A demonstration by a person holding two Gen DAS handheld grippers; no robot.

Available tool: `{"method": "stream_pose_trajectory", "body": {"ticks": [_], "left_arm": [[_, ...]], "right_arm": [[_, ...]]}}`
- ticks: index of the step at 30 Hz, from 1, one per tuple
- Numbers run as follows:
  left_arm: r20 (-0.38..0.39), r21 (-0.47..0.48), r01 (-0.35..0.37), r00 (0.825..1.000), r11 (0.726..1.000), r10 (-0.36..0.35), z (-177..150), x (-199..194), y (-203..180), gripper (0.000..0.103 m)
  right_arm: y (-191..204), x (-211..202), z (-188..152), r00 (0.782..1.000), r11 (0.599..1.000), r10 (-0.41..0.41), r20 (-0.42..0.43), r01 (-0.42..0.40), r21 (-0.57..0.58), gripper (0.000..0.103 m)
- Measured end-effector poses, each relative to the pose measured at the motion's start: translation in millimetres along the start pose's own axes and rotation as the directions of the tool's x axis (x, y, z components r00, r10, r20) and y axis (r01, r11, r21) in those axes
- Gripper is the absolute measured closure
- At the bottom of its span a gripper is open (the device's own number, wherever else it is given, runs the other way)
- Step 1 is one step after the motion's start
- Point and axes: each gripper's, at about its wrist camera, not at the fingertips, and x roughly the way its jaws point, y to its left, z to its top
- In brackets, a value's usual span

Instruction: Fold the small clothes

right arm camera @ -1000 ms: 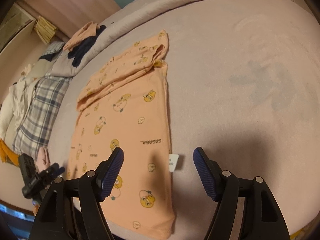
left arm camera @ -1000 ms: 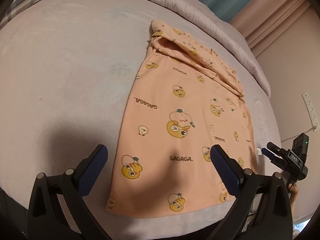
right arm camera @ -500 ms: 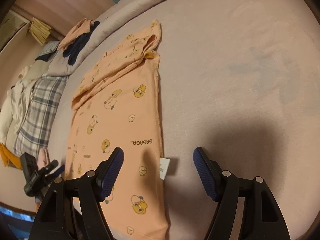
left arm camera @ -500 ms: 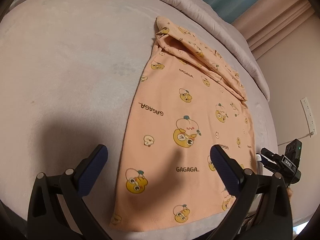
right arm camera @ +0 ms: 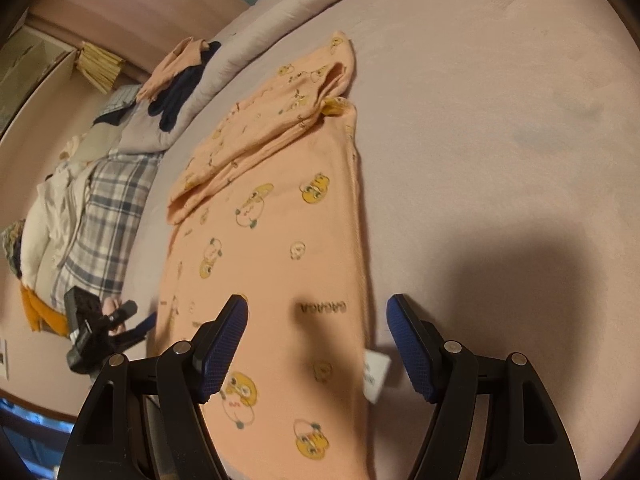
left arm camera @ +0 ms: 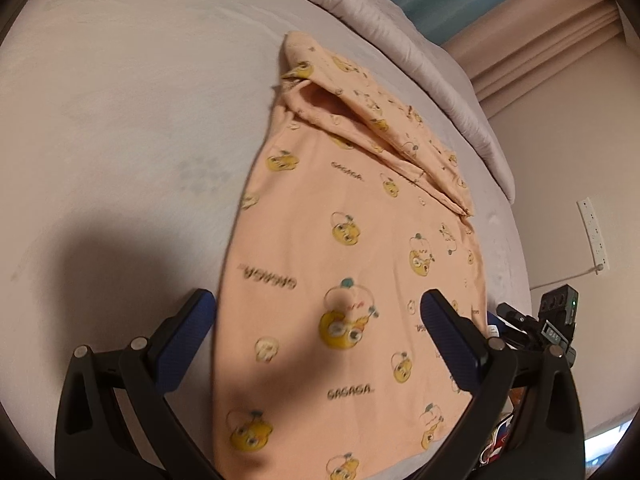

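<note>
A small peach garment printed with yellow cartoon faces and "GAGAGA" lies flat on the grey bed; it also shows in the right wrist view. Its far end is folded back into a bunched band. A white care label sticks out at its side edge. My left gripper is open and empty above the garment's near half. My right gripper is open and empty over the garment's edge near the label. Each gripper shows at the other view's edge.
The grey bed sheet spreads wide around the garment. A rolled grey duvet lines the far edge. A plaid cloth and a pile of other clothes lie beyond the garment. A wall socket strip is on the right wall.
Both grippers have moved forward and lower over the garment, which now looks larger and sits between the fingers. Both stay open.
</note>
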Motion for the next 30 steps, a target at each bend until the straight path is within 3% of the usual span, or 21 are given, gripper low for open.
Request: {"method": "stream_pose_trajectory", "body": {"ticks": [5, 8, 12, 20, 30], "left_arm": [[0.008, -0.011, 0.022, 1.0, 1.0, -0.022, 2, -2, 6, 0.001], [0.009, -0.052, 0.075, 0.997, 0.996, -0.074, 5, -5, 15, 0.001], [-0.002, -0.089, 0.164, 0.986, 0.983, -0.164, 0, -7, 24, 0.001], [-0.087, -0.041, 0.219, 0.971, 0.975, -0.222, -23, -15, 21, 0.001], [-0.129, -0.067, 0.298, 0.944, 0.952, -0.304, -55, -28, 18, 0.002]], "right_arm": [[-1, 1, 1, 1.0, 1.0, 0.019, 0.003, -0.019, 0.004, 0.031], [-6, 1, -3, 0.996, 0.996, 0.082, -0.032, -0.081, 0.026, 0.031], [-5, 2, -12, 0.988, 0.991, 0.134, -0.081, -0.132, 0.024, 0.031], [-5, 1, -30, 0.965, 0.98, 0.2, -0.17, -0.199, 0.027, 0.031], [-7, -5, -47, 0.945, 0.969, 0.245, -0.216, -0.244, 0.03, 0.031]]}}
